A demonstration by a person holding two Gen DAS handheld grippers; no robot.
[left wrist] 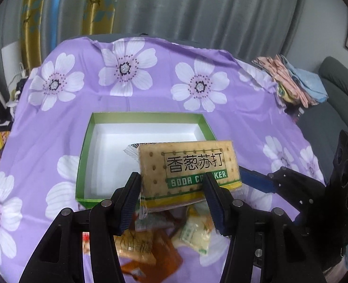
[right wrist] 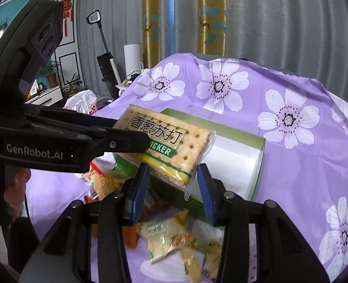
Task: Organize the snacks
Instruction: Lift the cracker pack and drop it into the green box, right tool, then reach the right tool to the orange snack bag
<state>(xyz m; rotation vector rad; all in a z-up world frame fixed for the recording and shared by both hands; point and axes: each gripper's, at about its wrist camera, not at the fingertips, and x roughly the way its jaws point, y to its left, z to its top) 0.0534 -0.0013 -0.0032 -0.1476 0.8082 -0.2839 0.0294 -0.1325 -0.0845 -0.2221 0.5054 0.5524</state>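
A soda cracker pack (left wrist: 190, 167) with a tan cracker print and green band is held in the air over the near right part of an open green box (left wrist: 86, 141) with a white inside. My left gripper (left wrist: 171, 202) is shut on the pack's near end. In the right wrist view the pack (right wrist: 164, 141) is tilted, and the left gripper's fingers (right wrist: 126, 141) clamp it from the left. My right gripper (right wrist: 171, 186) is open, its blue pads on either side of the pack's near corner without closing on it. The box (right wrist: 235, 160) lies behind.
Loose snack packets (left wrist: 150, 240) lie on the purple flowered cloth (left wrist: 126, 89) below the grippers, also in the right wrist view (right wrist: 171, 238). Folded cloths (left wrist: 296, 80) sit at the table's far right. A white plastic bag (right wrist: 84, 101) and a vacuum (right wrist: 105, 66) stand beyond the left edge.
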